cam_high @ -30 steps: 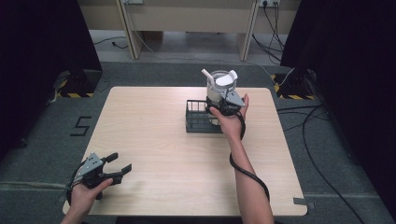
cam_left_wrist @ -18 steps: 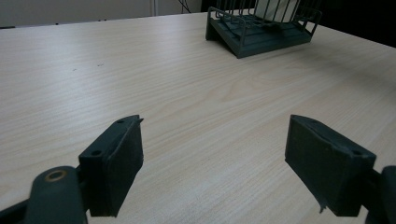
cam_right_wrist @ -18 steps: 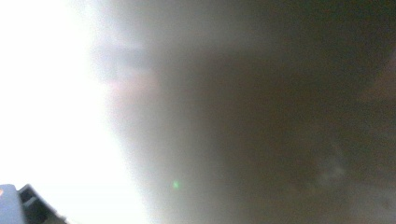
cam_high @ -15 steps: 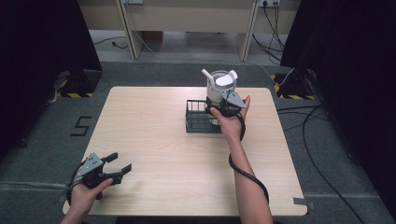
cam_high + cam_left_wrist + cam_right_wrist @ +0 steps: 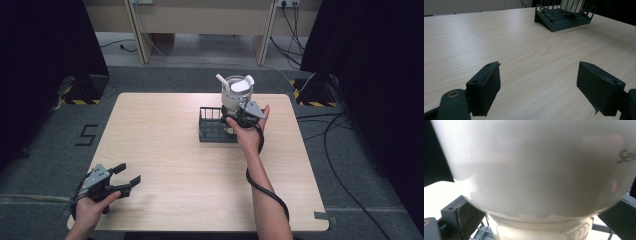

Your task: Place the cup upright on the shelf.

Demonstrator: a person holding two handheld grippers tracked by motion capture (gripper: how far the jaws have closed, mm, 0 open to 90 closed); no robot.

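R gripper [image 5: 239, 116] has its jaws wide round the white jar [image 5: 235, 95], just been closing a bit; pad contact unclear. Jar upright, long axis vertical, in the wire rack [image 5: 212, 131]. Dark script on jar, unreadable. L gripper [image 5: 125, 181] wide, nothing between.

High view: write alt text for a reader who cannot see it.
A person's right gripper reaches a clear jar of white utensils in a dark wire rack at the far side of a light wooden table. The left gripper rests open near the front left corner.
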